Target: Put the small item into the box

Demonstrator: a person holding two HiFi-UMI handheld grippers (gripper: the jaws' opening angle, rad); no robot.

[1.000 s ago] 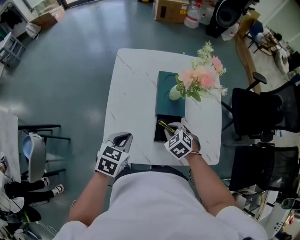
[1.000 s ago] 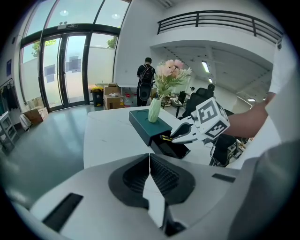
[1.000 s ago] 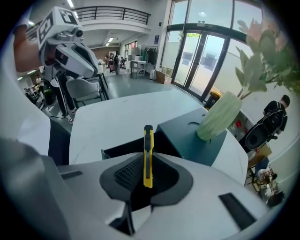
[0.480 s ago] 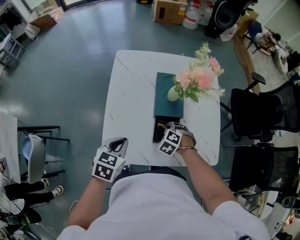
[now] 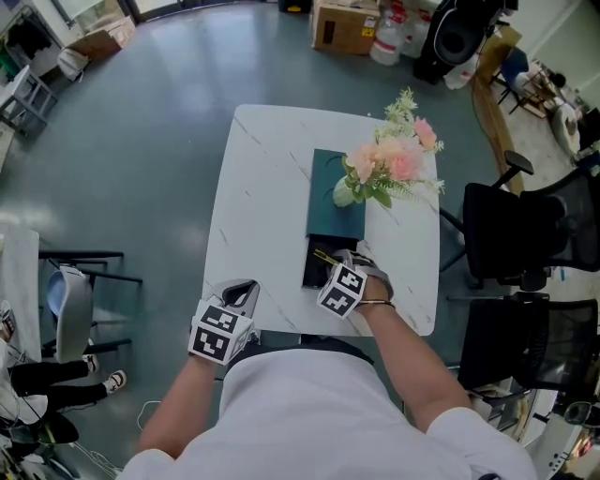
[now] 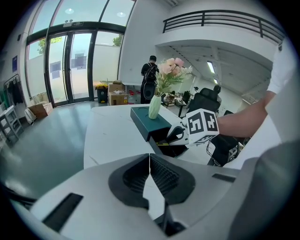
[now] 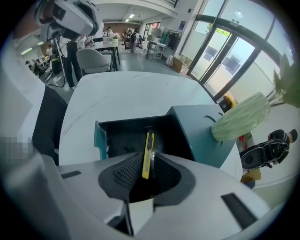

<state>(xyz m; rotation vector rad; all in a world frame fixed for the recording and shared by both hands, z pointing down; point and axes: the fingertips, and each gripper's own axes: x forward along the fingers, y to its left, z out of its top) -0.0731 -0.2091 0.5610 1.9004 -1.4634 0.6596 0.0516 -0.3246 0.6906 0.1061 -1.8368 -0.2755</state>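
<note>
A slim yellow utility knife [image 7: 148, 154] stands between the jaws of my right gripper [image 7: 147, 169], its tip reaching into the black open compartment of the teal box [image 7: 100, 137]. The jaws are opening and a gap shows beside the knife. In the head view the right gripper [image 5: 341, 261] sits at the near end of the box [image 5: 335, 217], with the knife [image 5: 324, 256] just over the opening. My left gripper [image 5: 242, 290] rests at the table's near edge, jaws together and empty; its own view [image 6: 150, 164] shows the same.
A pale green vase [image 5: 347, 190] of pink flowers [image 5: 394, 159] stands on the box's lid. The white marble table [image 5: 262, 187] has bare surface to the left. Black chairs [image 5: 516, 234] stand to the right; cartons [image 5: 342, 23] lie beyond on the floor.
The right gripper has moved a little forward and down to the box opening with the knife. The left gripper has pulled back toward the near table edge.
</note>
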